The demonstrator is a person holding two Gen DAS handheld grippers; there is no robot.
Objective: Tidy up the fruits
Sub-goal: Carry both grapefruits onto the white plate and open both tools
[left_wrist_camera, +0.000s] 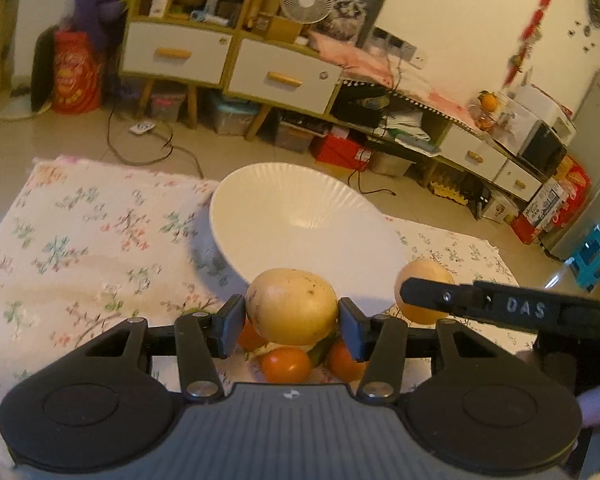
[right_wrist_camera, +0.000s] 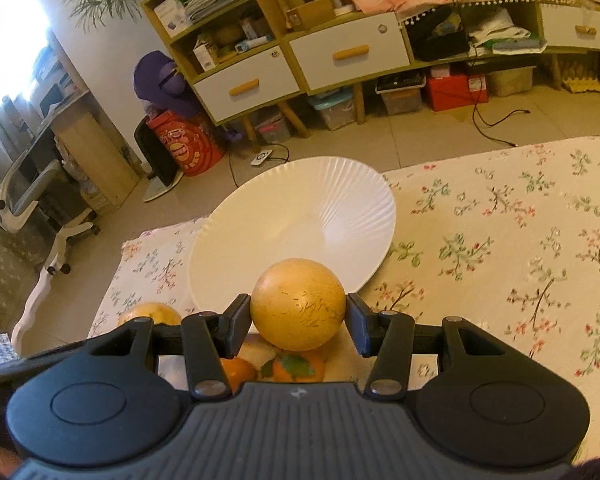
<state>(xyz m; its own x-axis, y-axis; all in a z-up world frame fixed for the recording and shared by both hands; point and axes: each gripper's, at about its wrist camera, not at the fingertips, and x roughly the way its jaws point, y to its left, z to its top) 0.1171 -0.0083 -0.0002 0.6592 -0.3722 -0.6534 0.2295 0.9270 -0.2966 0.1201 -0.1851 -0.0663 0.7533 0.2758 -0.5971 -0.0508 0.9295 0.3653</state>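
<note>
Left wrist view: left gripper (left_wrist_camera: 293,322) pinches a yellow pear (left_wrist_camera: 292,305); right gripper (right_wrist_camera: 298,326) pinches another pear (right_wrist_camera: 298,303). White plate (left_wrist_camera: 284,208) just beyond, persimmons (left_wrist_camera: 286,365) underneath on the floral cloth (left_wrist_camera: 80,232).

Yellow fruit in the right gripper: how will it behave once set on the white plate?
The yellow fruit looks nearly round and smooth, so it will probably roll when the right gripper releases. The white plate looks shallow with a low rim, so it may not stop it. The fruit seems firm: the pads leave no visible dent.
</note>
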